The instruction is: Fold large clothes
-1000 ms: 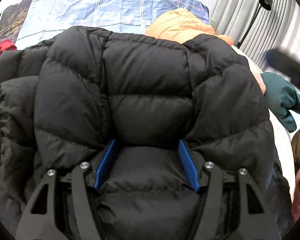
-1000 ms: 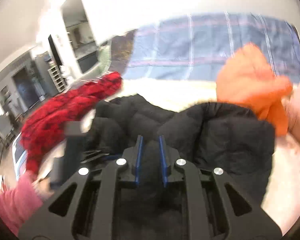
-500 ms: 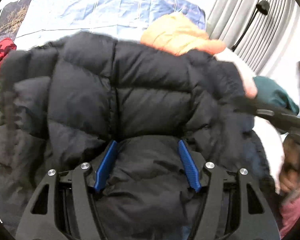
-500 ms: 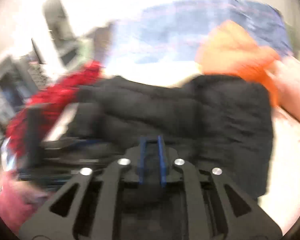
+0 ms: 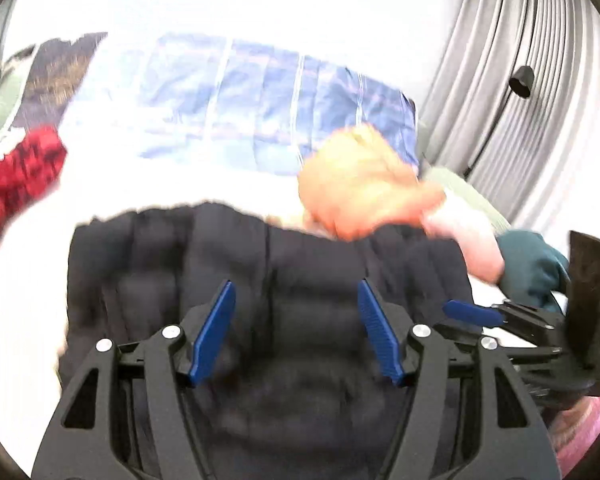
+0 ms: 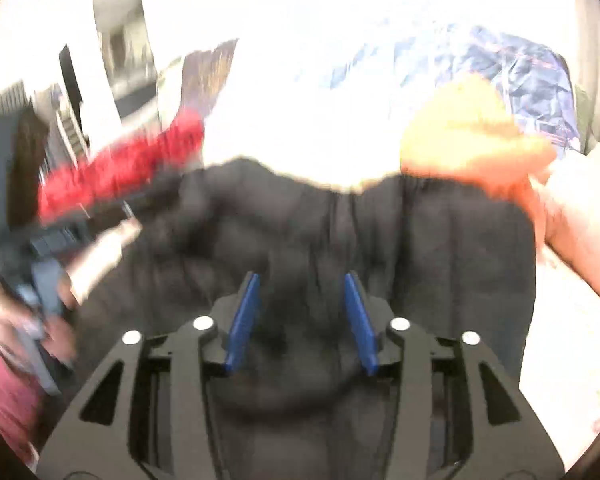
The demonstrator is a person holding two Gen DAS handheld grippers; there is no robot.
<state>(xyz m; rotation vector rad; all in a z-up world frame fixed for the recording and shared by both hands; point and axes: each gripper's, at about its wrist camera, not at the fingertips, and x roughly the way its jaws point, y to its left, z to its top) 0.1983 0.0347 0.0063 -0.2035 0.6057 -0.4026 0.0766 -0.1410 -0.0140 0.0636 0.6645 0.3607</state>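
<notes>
A black puffer jacket lies folded on the white bed cover. My left gripper hovers over its near edge with the jaws wide apart. The blue pads show bare, and the blurred fabric lies beyond and below them. In the right wrist view the same jacket fills the middle. My right gripper is over the near edge, its jaws opening, with dark fabric between the pads but not pinched. One right finger shows at the jacket's right side. The left gripper is a blur at the left.
An orange garment lies just beyond the jacket, with a teal one to its right. A red-and-black garment is at the left, a blue plaid blanket at the back. Grey curtains hang on the right.
The left gripper has risen and tipped up, so the jacket looks smaller and lower in its view. The right jaws went from nearly shut on a fold of jacket to spread apart.
</notes>
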